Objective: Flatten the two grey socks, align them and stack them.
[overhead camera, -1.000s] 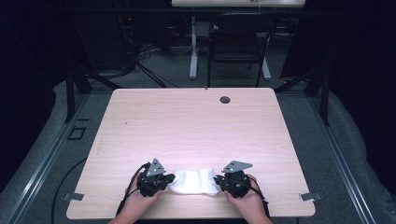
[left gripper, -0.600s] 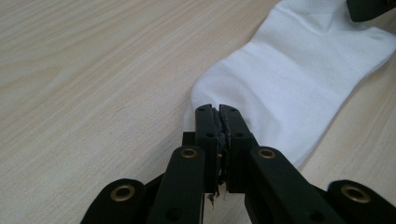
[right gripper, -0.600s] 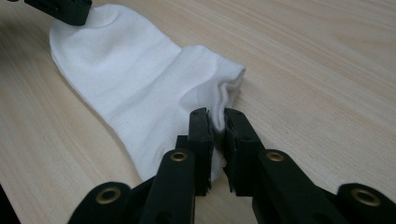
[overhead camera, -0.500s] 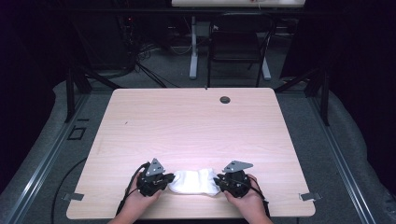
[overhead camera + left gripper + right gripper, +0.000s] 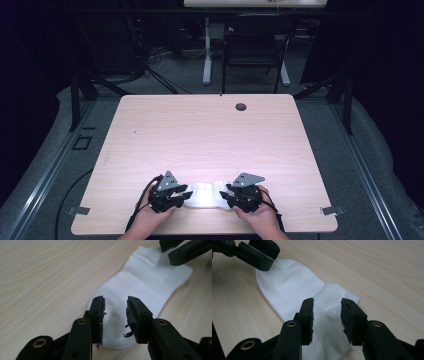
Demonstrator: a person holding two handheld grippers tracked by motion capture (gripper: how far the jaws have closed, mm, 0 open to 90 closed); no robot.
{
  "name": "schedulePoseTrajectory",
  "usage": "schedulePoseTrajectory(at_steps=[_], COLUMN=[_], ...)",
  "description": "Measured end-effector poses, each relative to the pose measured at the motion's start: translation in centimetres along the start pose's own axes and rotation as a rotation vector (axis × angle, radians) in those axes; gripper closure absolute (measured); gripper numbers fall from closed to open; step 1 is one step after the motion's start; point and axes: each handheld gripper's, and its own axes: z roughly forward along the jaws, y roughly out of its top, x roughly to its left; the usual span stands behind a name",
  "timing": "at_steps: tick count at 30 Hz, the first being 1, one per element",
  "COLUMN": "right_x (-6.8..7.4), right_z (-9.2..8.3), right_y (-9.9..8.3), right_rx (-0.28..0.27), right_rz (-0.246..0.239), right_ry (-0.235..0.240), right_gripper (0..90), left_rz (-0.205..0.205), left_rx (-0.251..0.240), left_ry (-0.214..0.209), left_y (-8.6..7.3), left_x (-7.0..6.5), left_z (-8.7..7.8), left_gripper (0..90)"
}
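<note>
Left gripper view shows the flat white cotton sock lying on the pale wood-grain table, with the black two-jaw left gripper poised over one end of it; its jaws have just been opening and now stand moderately apart, the cloth under the gap, the pads not pressing on it. Right gripper view gives the mirror case: the black two-jaw right gripper sits over the sock's other end, jaws also just opened to a moderate gap, cloth beneath them but not pinched. High view places the sock near the table's front edge, stretched between the two grippers, left gripper at one end and right gripper at the other. Judgement: the step in hand is the release after laying the sock out flat. To do it well, both hands should lift straight up off the sock, since the frayed pad could snag the knit and drag an end out of line.
</note>
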Motion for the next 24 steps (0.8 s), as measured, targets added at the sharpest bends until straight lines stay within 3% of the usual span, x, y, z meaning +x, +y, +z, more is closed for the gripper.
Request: schedulePoseTrajectory(at_steps=[9,18,24], right_x=[-0.5,-0.2,-0.5], right_z=[0.6,0.8,1.1], right_y=[-1.2,-1.6,-1.5], right_rx=[0.062,0.059,0.045], right_rz=[0.009,0.005,0.012], right_ry=[-0.016,-0.021,-0.027], right_gripper=[58.3,59.5,59.9], left_rz=[0.016,0.036,0.029], left_rx=[0.049,0.046,0.039], left_ry=[-0.007,-0.019,-0.009], left_y=[-1.0,-1.6,-1.5], left_x=[0.2,0.1,0.4], left_z=[0.4,0.5,0.8], left_gripper=[63.8,61.4,61.3])
